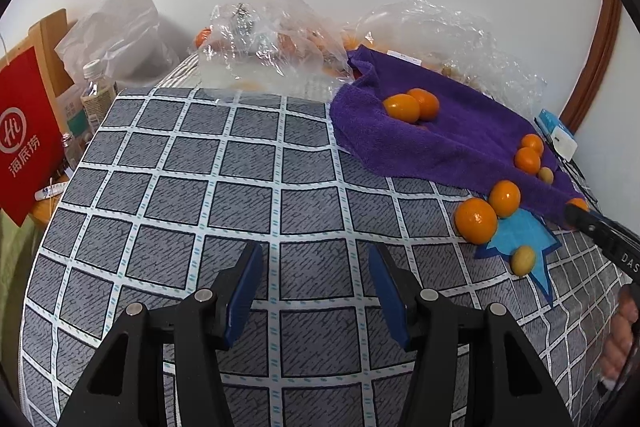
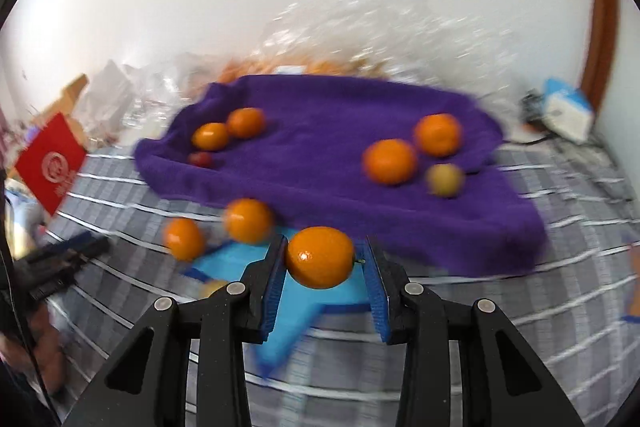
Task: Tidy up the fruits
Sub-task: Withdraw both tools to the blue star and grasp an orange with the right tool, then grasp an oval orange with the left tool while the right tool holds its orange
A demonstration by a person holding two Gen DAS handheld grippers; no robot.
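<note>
Grey checked tablecloth [image 1: 248, 187] under a white wall, item one; a purple towel [image 2: 340, 163] spread on it with several oranges and one pale yellowish fruit [image 2: 445, 179] resting on top. Item two: a blue star-shaped mat [image 2: 288, 311] just below the towel's near edge, two oranges [image 1: 476, 219] beside it and one small pale fruit [image 1: 523, 260] on it. Item three, my right gripper [image 2: 322, 261]: an orange [image 2: 320, 257] sits between its blue pads, the left pad touching the peel, the right pad at the stem end, so I judge it grasped, over the mat. My left gripper [image 1: 316, 291] stands released and empty above bare cloth. Handling note: the right view is smeared, so I would steady the hand first, keep the squeeze light so the round fruit does not squirt out, and set it down low among its own kind
</note>
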